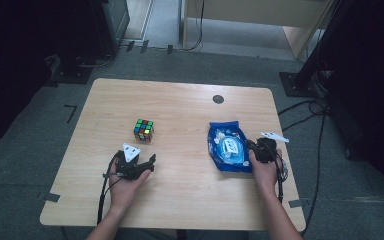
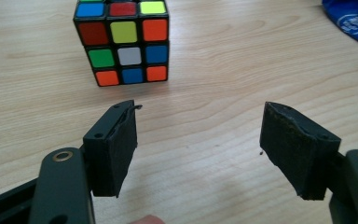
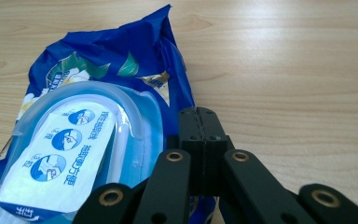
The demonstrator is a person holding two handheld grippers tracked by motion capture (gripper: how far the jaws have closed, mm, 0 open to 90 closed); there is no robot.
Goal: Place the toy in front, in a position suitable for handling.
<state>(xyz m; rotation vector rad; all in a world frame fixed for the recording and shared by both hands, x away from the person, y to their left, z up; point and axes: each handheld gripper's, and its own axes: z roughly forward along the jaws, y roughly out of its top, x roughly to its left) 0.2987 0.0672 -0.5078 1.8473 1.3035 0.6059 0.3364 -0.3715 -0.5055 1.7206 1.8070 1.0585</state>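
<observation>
While the right tool (image 3: 200,135) sits closed and empty at the pack's (image 1: 228,146) 3 o'clock edge, the left tool (image 2: 200,144) stands wide open, empty. The cube (image 2: 123,42) lies at its 11 o'clock, near, on the surface (image 1: 180,110).

The white flap label (image 3: 58,161) on my blue wipes pack (image 3: 98,60) carries three small pictograms and Chinese characters, too small to read.
</observation>
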